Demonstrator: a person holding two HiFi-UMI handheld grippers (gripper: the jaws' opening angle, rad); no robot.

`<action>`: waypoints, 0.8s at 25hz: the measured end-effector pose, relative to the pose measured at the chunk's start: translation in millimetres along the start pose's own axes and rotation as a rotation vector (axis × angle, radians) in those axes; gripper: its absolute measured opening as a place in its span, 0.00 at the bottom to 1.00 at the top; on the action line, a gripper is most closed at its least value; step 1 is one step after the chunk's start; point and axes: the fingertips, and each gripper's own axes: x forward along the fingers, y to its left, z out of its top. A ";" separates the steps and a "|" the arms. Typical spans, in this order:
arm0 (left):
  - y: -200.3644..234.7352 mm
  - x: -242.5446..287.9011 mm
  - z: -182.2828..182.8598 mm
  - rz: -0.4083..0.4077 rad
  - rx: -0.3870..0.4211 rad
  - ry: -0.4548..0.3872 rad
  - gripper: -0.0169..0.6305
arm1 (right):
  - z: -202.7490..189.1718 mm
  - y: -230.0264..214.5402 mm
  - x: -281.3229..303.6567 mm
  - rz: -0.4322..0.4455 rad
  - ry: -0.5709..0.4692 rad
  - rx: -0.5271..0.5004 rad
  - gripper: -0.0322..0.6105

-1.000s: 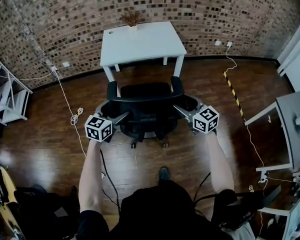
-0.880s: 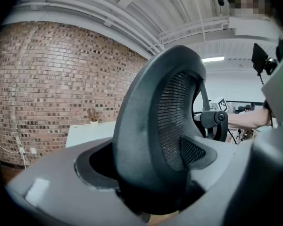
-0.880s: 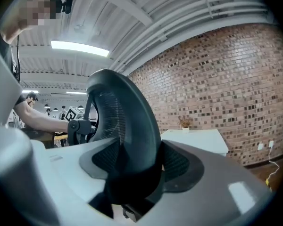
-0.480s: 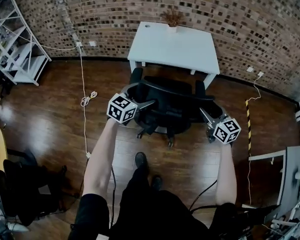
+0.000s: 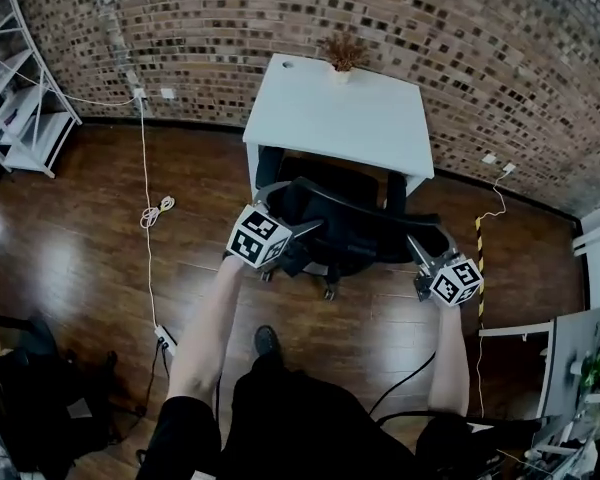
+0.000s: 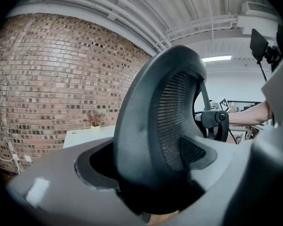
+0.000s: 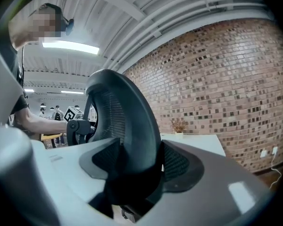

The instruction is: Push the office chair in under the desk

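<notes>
While you face the brick wall [image 5: 180, 38], the black office chair [image 5: 350, 236] stands at twelve o'clock, its seat partly beneath the white desk [image 5: 340, 118] and its backrest towards you. Your left gripper [image 5: 302, 230] clamps the backrest's rim at nine o'clock, jaws spread wide around the thick plastic. Your right gripper [image 5: 420, 250] holds the opposite rim at three o'clock likewise. Expect a fairly heavy chair that rolls readily on the wooden floor [image 5: 80, 248]. Its mesh may flex and it may swivel, so the stiff rim, pushed evenly on both sides, is the soundest hold.

Front of office chair [image 5: 358, 234] hidden under desk [image 5: 330, 110].
</notes>
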 end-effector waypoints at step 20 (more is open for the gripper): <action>54.7 117.3 -47.1 0.069 -0.102 -0.087 0.82 | -83.3 -143.6 59.3 0.029 0.056 -0.076 0.47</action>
